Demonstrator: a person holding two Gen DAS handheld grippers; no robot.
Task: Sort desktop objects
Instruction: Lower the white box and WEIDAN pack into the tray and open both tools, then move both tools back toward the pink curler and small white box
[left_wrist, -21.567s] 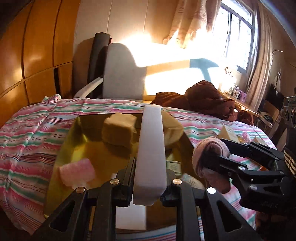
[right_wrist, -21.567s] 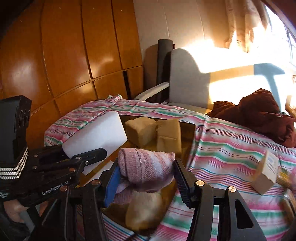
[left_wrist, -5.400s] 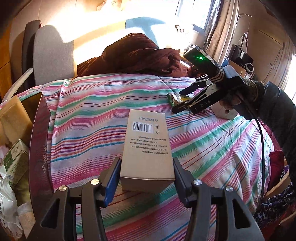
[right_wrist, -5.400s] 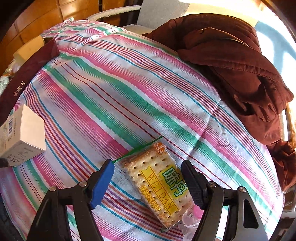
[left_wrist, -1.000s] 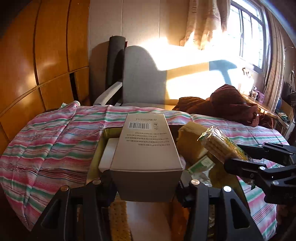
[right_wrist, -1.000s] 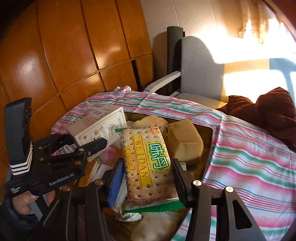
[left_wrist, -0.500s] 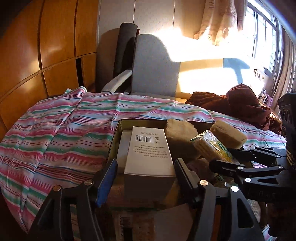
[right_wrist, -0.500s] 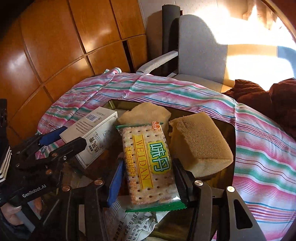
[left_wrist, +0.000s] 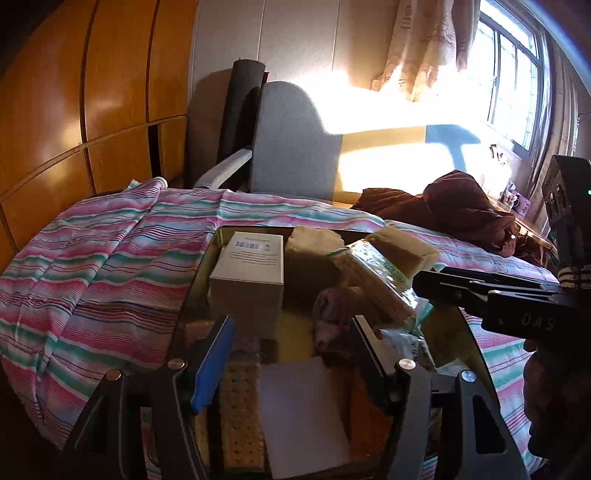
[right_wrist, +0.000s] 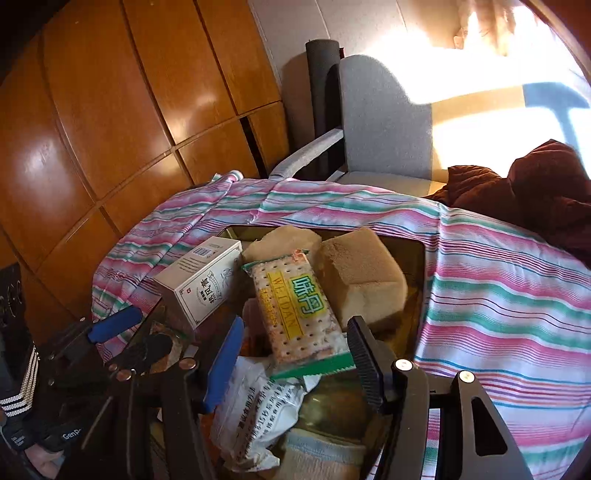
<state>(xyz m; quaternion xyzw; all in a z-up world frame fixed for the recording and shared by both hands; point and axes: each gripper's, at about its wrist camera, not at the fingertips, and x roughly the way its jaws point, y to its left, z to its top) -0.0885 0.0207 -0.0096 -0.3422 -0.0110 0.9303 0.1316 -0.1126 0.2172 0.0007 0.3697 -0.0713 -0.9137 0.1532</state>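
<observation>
A dark box with a gold lining sits on the striped cloth, full of items. A white carton with a barcode lies at its left side, just ahead of my left gripper, which is open and empty. The yellow-green cracker pack rests tilted on the pile beside two tan sponge blocks. My right gripper is open around the pack's near end, with small gaps at both fingers.
Striped cloth covers the table around the box. A grey chair stands behind, with a brown garment at the right. A pink sock, a white pad and a printed wrapper also lie in the box.
My left gripper opened and pulled back, leaving the white carton in the box. The cracker pack now lies on the pile and my right gripper has loosened and drawn back from it.
</observation>
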